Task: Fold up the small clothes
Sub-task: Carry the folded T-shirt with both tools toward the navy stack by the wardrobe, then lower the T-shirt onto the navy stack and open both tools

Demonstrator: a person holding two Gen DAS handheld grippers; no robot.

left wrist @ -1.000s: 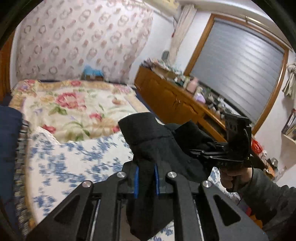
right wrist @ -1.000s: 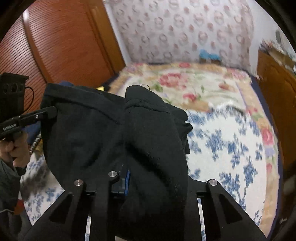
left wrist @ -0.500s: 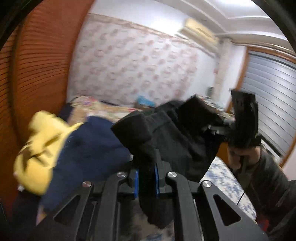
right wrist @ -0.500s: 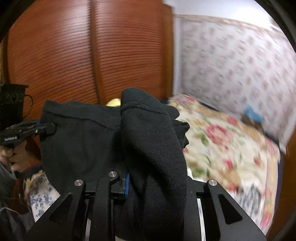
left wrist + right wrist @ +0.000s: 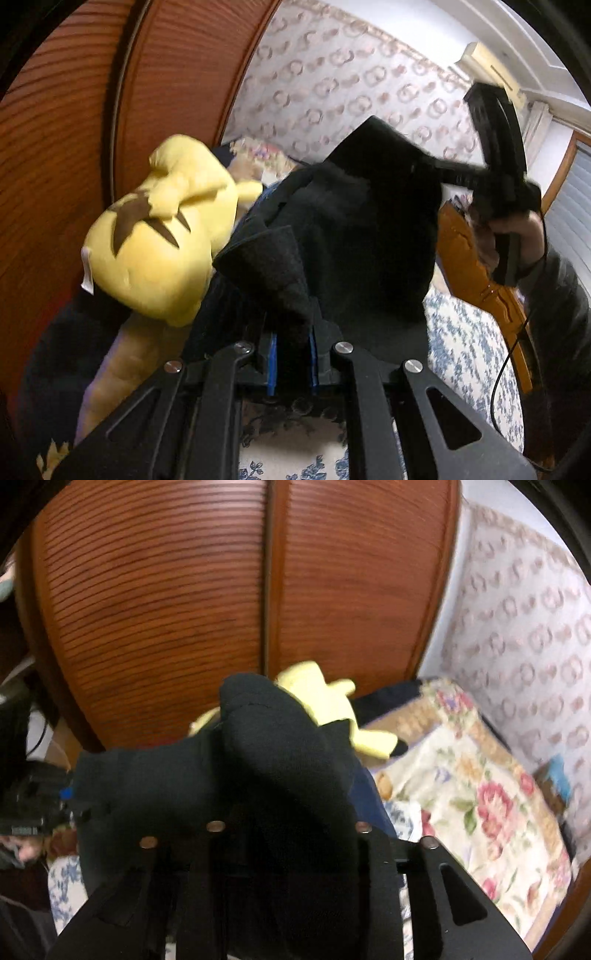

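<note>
Above the bed [image 5: 480, 794], at the end by the brown wardrobe [image 5: 184, 602], a black cloth [image 5: 351, 229] hangs in the air between two tools. A second ago both cameras looked along the flowery bed to the far wall. Now they face the wardrobe and a yellow plush toy [image 5: 159, 236], so the cloth has been swung over to this side.

The left hand-held gripper [image 5: 291, 354] is closed tight on a fold of the cloth, the same as before. The right hand-held gripper [image 5: 284, 834] has just been opening its jaws. The cloth is draped over it and hides the pads, so it is hard to tell if they still pinch. The cloth is between them.

This looks like the start of a letting go. The folded cloth is probably being put down near the toy and the dark blue bedding [image 5: 55, 350] there.

No box, basket or drawer shows here, so nothing is inside anything.
</note>
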